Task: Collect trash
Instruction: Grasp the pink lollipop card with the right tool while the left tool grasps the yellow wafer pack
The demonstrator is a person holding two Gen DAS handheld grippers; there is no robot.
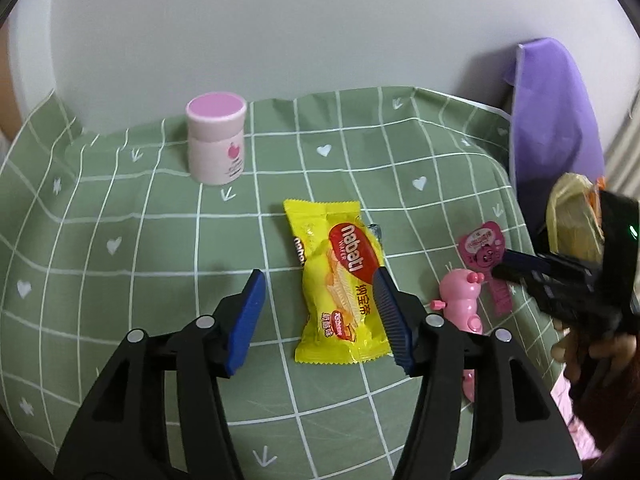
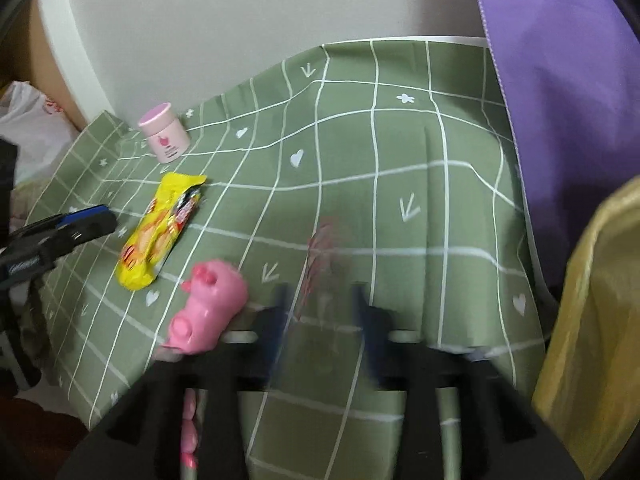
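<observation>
A yellow Nabati wafer wrapper (image 1: 338, 280) (image 2: 160, 228) lies flat on the green checked cloth (image 1: 140, 240). My left gripper (image 1: 318, 278) hovers over it, open; its right finger (image 1: 390, 308) overlaps the wrapper's right edge and the left finger stands clear of it. A small pink wrapper (image 1: 486, 248) (image 2: 320, 248) lies further right. My right gripper (image 2: 320, 296) is open just before it, blurred, with nothing pressed between the pads. In the left wrist view the right gripper (image 1: 516, 264) points at that pink wrapper from the right.
A pink pig toy (image 1: 460, 300) (image 2: 212, 304) lies between the two wrappers. A pink jar (image 1: 216, 140) (image 2: 164, 132) stands at the back. A yellow plastic bag (image 1: 576, 216) (image 2: 592, 320) and purple fabric (image 1: 552, 120) (image 2: 560, 80) border the right side. The wall is behind.
</observation>
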